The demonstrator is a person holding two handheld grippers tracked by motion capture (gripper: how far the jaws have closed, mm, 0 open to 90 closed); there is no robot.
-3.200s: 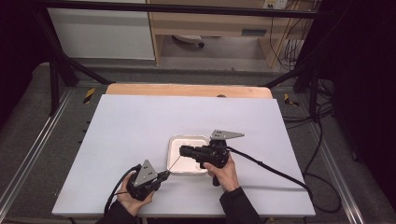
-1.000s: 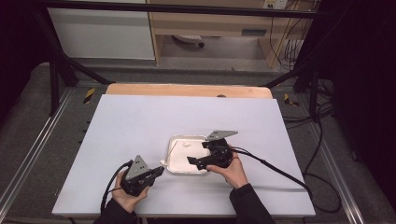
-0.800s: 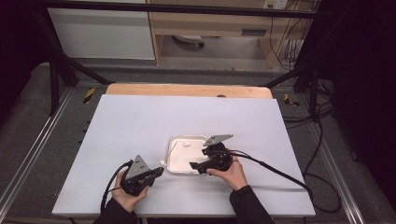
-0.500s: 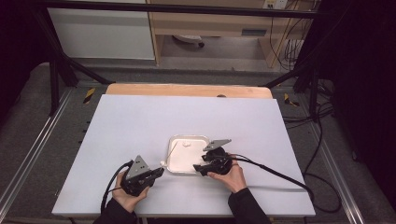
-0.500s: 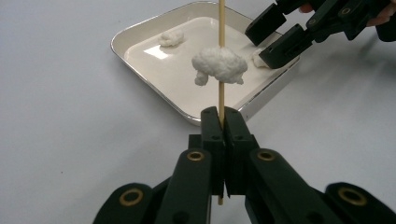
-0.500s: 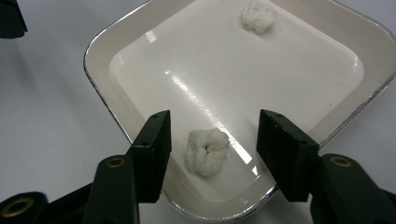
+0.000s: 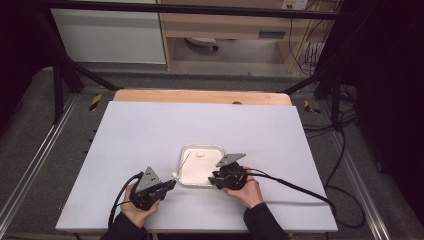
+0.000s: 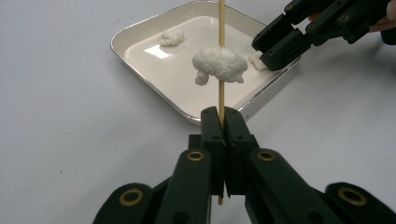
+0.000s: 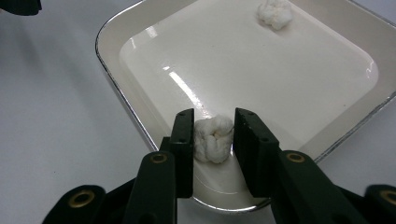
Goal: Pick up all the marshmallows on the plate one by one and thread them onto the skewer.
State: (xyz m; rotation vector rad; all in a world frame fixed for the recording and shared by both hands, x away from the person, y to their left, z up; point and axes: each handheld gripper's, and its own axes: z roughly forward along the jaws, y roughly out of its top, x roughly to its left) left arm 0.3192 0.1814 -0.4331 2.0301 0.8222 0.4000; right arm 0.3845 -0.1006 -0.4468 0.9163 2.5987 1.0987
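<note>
**Right gripper down at the tray's near edge, jaws closing round a ball**

Since the earlier frames the right gripper (image 7: 218,181) has come down from over the middle of the tray (image 7: 186,151) to its near right corner, low at the rim. Its jaws have just been closing, with a cotton ball (image 9: 213,138) between them on the tray floor; in the right gripper view the left pad touches the ball, while a thin gap seems to remain on the right. The left gripper (image 7: 170,185) has stayed put, just left of the tray's near left corner.

The right hand (image 7: 245,189) lies on the table beside the tray, its gripper pointing left and downward. The left hand (image 7: 135,207) holds its gripper aimed right toward the tray, jaws clamped tight on a stick (image 8: 221,70). The stick reaches over the tray with a second ball (image 8: 220,64) speared on it. A third ball (image 9: 275,12) lies at the tray's far side.
</note>
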